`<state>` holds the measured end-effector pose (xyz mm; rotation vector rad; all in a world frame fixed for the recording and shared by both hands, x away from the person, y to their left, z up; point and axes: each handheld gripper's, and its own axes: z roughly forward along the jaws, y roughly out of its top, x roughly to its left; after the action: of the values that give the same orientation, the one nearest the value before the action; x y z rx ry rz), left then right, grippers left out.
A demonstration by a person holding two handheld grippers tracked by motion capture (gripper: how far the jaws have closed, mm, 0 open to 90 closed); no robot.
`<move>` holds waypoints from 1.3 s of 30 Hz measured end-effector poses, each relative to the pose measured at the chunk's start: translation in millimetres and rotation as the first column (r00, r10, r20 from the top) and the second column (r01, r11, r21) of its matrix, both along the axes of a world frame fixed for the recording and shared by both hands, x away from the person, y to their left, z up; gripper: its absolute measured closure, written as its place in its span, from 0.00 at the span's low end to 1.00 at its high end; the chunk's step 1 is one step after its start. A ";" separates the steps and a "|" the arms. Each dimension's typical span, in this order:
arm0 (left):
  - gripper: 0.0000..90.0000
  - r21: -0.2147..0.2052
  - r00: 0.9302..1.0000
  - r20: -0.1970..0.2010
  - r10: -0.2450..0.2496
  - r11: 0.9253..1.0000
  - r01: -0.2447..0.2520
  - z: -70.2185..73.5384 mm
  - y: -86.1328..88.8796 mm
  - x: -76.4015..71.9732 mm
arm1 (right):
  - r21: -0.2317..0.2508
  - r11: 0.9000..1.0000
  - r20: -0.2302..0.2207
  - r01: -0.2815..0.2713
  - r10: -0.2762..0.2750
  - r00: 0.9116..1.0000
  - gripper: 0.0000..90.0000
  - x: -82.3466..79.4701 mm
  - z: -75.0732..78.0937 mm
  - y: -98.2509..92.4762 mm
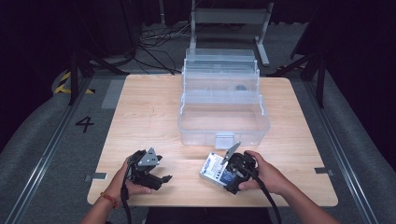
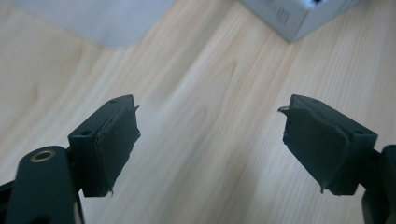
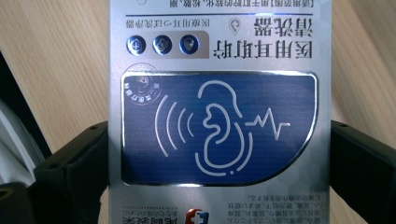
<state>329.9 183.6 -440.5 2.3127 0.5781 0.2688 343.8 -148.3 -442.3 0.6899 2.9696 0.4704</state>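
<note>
A silver box (image 1: 214, 169) with a blue panel and an ear symbol (image 3: 219, 126) lies flat on the wooden table (image 1: 140, 116) at the front right. My right gripper (image 1: 224, 175) reaches over it from the right. In the right gripper view the right gripper (image 3: 219, 163) has its jaws wide, one at each long side of the box, close against the edges. My left gripper (image 1: 161, 179) hovers at the front left, held in a hand. The left gripper (image 2: 210, 135) is open with bare wood between its pads (image 2: 116, 144). A corner of the box (image 2: 299, 18) shows beyond it.
A clear plastic tiered storage case (image 1: 224, 126) stands open behind the box in the middle of the table, its front latch (image 1: 224, 139) facing me. A small dark item (image 1: 241, 87) lies in an upper tray. Table edges drop to a grey floor.
</note>
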 end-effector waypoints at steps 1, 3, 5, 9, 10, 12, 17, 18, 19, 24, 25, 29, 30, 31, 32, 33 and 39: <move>0.20 0.006 1.000 0.011 -0.013 1.000 0.013 6.9 -4.0 0.9 | 0.000 1.000 -0.001 0.001 -0.001 1.000 0.04 -0.9 -0.3 -6.1; 0.20 0.033 0.998 0.050 -0.039 0.999 0.037 19.8 -14.9 3.5 | 0.001 1.000 -0.007 0.000 0.000 1.000 0.04 -2.8 -0.1 -14.2; 0.19 0.032 0.996 0.061 -0.059 0.998 0.057 27.5 -21.9 6.9 | -0.002 1.000 -0.010 -0.010 0.010 1.000 0.04 -5.5 -0.4 -25.9; 0.20 0.071 0.989 0.116 -0.094 0.994 0.086 51.0 -50.9 22.8 | -0.006 1.000 -0.020 -0.015 0.015 1.000 0.04 -8.8 -0.3 -41.8; 0.20 0.080 0.987 0.130 -0.097 0.993 0.087 54.1 -55.7 25.5 | -0.011 1.000 -0.024 -0.021 0.021 0.999 0.04 -10.3 -0.2 -48.2; 0.20 0.103 0.984 0.144 -0.107 0.990 0.093 62.4 -66.7 34.0 | -0.018 1.000 -0.027 -0.025 0.024 0.999 0.04 -12.5 0.2 -57.0; 0.22 0.128 0.979 0.165 -0.116 0.987 0.096 79.5 -86.9 50.9 | -0.013 1.000 -0.020 -0.015 0.014 1.000 0.04 -15.4 -0.1 -79.0; 0.22 0.138 0.979 0.163 -0.124 0.985 0.102 83.0 -91.1 55.0 | -0.006 1.000 -0.023 -0.008 0.008 1.000 0.04 -15.6 -0.3 -82.9; 0.24 0.147 0.978 0.160 -0.132 0.983 0.108 85.0 -94.7 58.7 | -0.004 1.000 -0.023 -0.004 0.004 1.000 0.04 -15.7 -0.1 -87.6; 0.28 0.211 0.982 0.123 -0.144 0.970 0.116 84.8 -113.8 79.1 | 0.019 0.999 -0.021 0.030 -0.030 0.999 0.04 -14.3 -1.3 -102.5; 0.28 0.233 0.982 0.121 -0.145 0.966 0.114 82.9 -117.4 82.3 | 0.017 0.999 -0.019 0.030 -0.029 0.999 0.04 -13.8 -1.4 -104.3; 0.28 0.268 0.983 0.082 -0.162 0.954 0.135 77.0 -125.4 91.8 | 0.022 0.999 -0.026 0.028 -0.027 0.999 0.04 -12.7 -1.6 -107.9; 0.32 0.302 0.984 0.065 -0.169 0.943 0.142 73.1 -128.9 96.6 | 0.021 0.999 -0.021 0.026 -0.025 0.999 0.04 -11.9 -2.2 -109.5; 0.32 0.320 0.984 0.060 -0.170 0.937 0.142 71.3 -130.4 98.9 | 0.022 0.999 -0.019 0.028 -0.028 0.999 0.04 -12.2 -2.4 -109.5; 0.35 0.320 0.984 0.060 -0.170 0.937 0.142 71.3 -130.4 98.9 | 0.022 0.999 -0.019 0.028 -0.028 0.999 0.04 -12.2 -2.4 -109.5; 0.35 0.333 0.984 0.057 -0.171 0.932 0.143 69.4 -131.4 100.9 | 0.022 0.999 -0.020 0.026 -0.025 0.999 0.04 -12.2 -2.3 -109.7; 0.52 0.442 0.979 -0.001 -0.202 0.879 0.181 59.6 -139.4 113.7 | 0.031 0.999 -0.023 0.020 -0.019 1.000 0.04 -12.5 -2.5 -110.5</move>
<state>443.6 44.2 -380.9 2.7706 0.2762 0.3885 331.3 -258.8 -444.8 0.7313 2.9803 0.5114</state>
